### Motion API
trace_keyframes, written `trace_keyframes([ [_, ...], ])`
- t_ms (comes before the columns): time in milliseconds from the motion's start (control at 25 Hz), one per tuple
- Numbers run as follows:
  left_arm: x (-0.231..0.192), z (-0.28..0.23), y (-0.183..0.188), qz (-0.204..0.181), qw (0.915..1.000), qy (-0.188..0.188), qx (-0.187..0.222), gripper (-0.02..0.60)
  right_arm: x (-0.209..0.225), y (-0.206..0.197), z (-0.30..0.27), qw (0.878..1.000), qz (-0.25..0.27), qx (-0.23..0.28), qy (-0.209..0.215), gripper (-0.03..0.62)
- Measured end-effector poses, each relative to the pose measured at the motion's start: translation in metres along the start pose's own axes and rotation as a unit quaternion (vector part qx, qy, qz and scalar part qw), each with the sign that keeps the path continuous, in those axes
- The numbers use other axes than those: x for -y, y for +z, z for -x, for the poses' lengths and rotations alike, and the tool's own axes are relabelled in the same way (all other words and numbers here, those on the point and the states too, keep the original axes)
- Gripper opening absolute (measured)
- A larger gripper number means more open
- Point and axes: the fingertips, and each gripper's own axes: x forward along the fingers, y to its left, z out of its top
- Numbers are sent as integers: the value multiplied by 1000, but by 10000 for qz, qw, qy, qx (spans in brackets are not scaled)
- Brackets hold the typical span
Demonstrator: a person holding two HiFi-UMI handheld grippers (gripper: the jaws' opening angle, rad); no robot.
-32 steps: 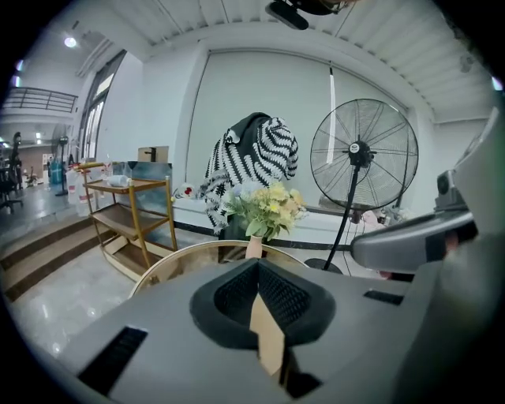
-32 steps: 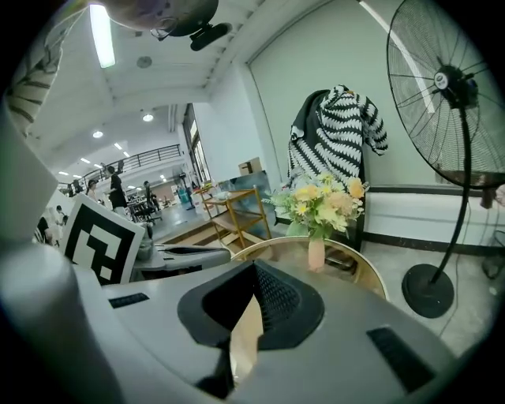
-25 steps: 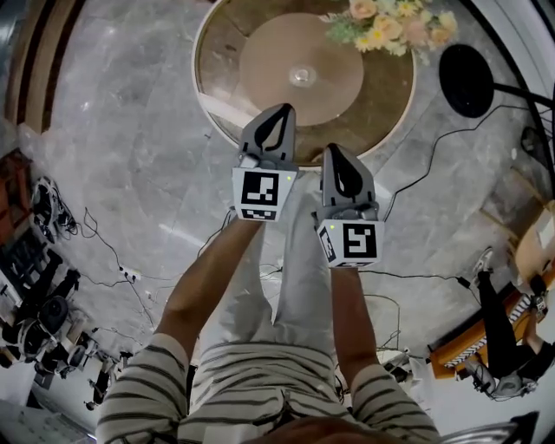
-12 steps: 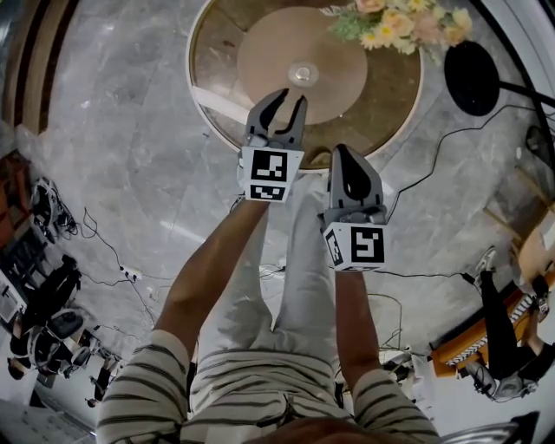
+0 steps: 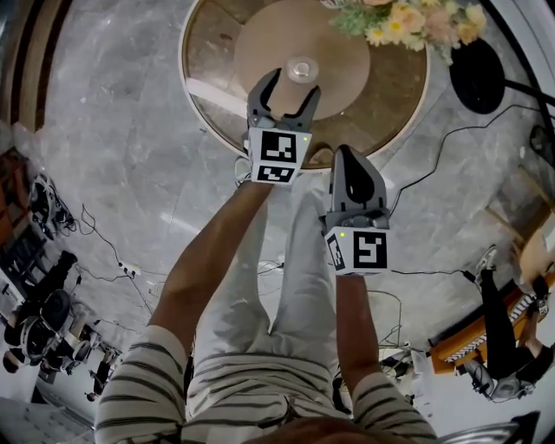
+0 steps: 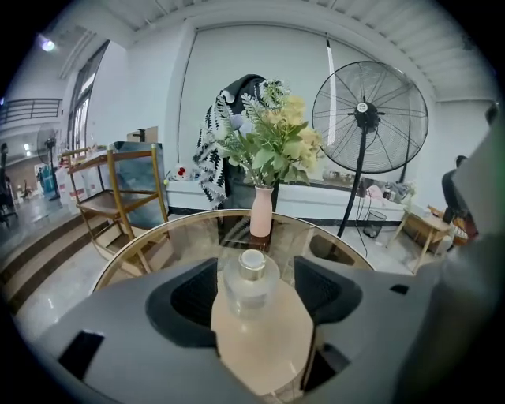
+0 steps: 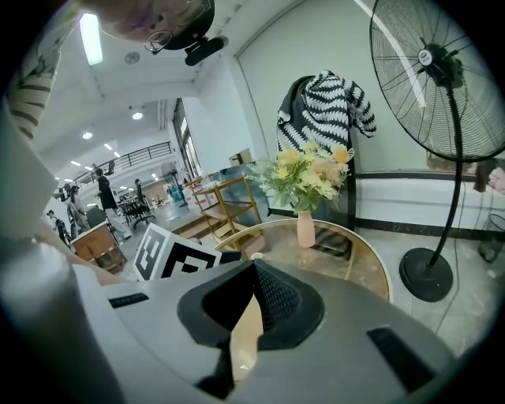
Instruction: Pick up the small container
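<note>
The small container is a clear glass jar with a silver lid, standing at the middle of the round glass table. My left gripper reaches over the table with its tips just short of the jar. In the left gripper view the jar stands centred ahead of the left gripper. Its jaws have just been opening; nothing is pressed between them and the pads do not touch the jar. My right gripper hangs back at the table's near edge, shut and empty. The right gripper shows its pads meeting.
A pink vase of flowers stands on the table's far side. A big standing fan is behind the table, its black base on the floor at right. Cables trail over the grey floor; a wooden shelf stands at left.
My left gripper has moved out over the table toward the jar and its jaws have gone from shut to open. The right gripper has scarcely moved.
</note>
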Motion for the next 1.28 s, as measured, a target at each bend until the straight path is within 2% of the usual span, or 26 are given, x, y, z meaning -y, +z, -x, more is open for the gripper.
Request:
trace_keyframes([
  [200, 3, -21, -5, -200, 9998, -49, -19, 350, 5, -8, -1, 10000, -48, -57, -22, 8],
  [480, 0, -47, -10, -322, 9994, -72, 76, 399, 4, -11, -4, 10000, -5, -72, 3, 8],
  [600, -3, -58, -16, -392, 9992, -77, -32, 416, 6, -13, -4, 10000, 0, -90, -11, 8],
  [760, -10, -68, -19, -339, 9994, -3, -64, 425, 7, -16, -2, 9999, 9, -156, -23, 8],
  [1080, -8, -87, -27, -487, 9985, -58, -259, 434, 10, -20, -8, 9996, 76, -273, -46, 8],
  [1280, -5, -90, -26, -426, 9989, -80, -178, 434, 12, -18, -10, 9994, 167, -294, -14, 9],
])
